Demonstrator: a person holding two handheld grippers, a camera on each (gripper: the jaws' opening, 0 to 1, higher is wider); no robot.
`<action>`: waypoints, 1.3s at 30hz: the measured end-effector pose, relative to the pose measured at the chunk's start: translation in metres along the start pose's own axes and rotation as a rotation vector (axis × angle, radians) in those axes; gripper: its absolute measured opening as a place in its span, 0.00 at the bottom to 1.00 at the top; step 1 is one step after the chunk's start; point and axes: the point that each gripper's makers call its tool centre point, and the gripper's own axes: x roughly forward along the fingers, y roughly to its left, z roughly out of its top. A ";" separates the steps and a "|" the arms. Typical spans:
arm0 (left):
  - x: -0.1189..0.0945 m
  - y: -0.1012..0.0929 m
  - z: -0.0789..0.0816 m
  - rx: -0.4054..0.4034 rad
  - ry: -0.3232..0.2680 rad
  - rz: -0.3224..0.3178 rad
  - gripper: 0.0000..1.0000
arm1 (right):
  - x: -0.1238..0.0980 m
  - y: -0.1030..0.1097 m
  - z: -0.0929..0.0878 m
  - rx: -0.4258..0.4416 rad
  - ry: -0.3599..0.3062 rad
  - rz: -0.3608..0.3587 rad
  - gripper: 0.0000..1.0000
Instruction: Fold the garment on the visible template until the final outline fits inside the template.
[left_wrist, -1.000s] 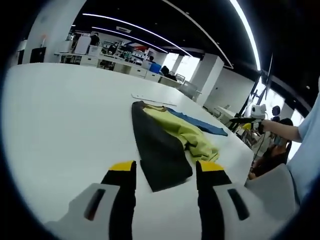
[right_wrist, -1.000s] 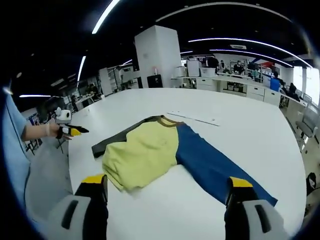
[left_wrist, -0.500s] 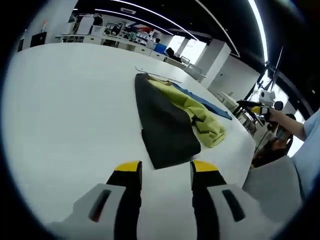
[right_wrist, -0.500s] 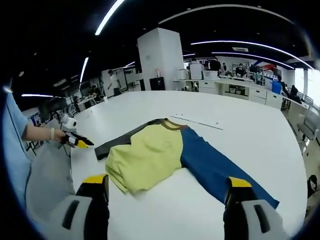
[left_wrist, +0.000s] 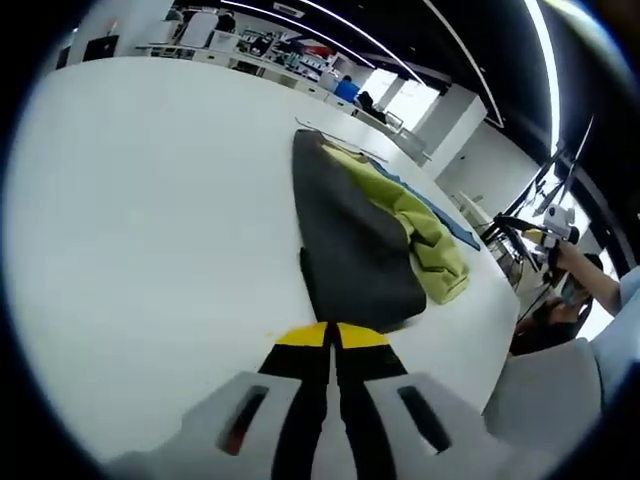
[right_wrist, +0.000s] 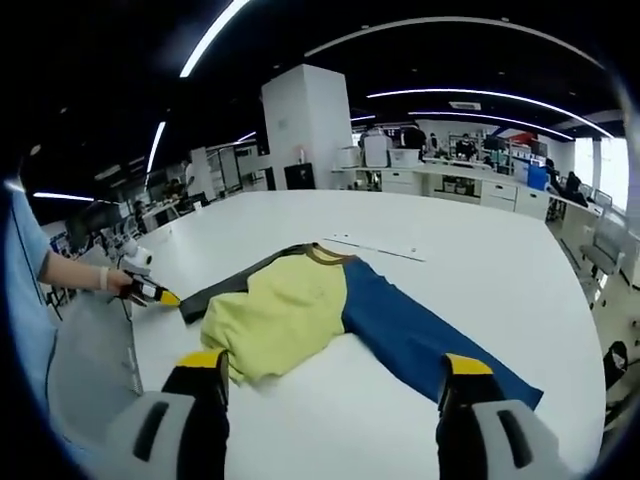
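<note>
Left gripper view
- Left gripper (left_wrist: 330, 335): its yellow-tipped jaws are pressed together with no gap showing between them, right at the near edge of the dark sleeve. Whether cloth is caught between the tips I cannot tell.
- Garment (left_wrist: 375, 225): runs away from the tongs across the white table (left_wrist: 150, 200), dark grey sleeve (left_wrist: 350, 250) nearest, yellow-green body (left_wrist: 425, 230) bunched on its right, a strip of blue sleeve (left_wrist: 445, 220) past that.
- Right gripper (left_wrist: 525, 232): far off to the right, beyond the table edge, held in the person's hand.
- Template: a thin pale line lies on the table just past the collar end of the garment; too faint to say how it bounds the cloth.

Right gripper view
- Right gripper (right_wrist: 325, 375): jaws spread wide and holding nothing, hanging above the table short of the garment.
- Garment: ahead of the tongs and between the lines of the two jaws, yellow-green body in the middle, blue sleeve reaching toward the right jaw, dark sleeve toward the left.
- Left gripper: small at the far left, its tip at the end of the dark sleeve.

Handling
- Feel: judged light, soft and limp; it should drape and wrinkle, and likely slide on the smooth tabletop.
- Where to hold: at a sleeve's cuff edge or a hem corner, pinching a single layer, so the fold carries over flat.
</note>
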 end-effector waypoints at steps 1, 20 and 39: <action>-0.001 -0.005 0.004 0.013 -0.013 -0.019 0.00 | -0.001 -0.001 0.000 0.003 0.000 -0.002 0.85; -0.007 -0.085 0.101 0.190 -0.077 -0.209 0.00 | 0.003 0.003 -0.002 0.035 -0.021 0.009 0.84; 0.092 -0.127 0.088 0.222 0.080 -0.301 0.00 | -0.013 -0.003 -0.021 0.075 -0.022 -0.026 0.84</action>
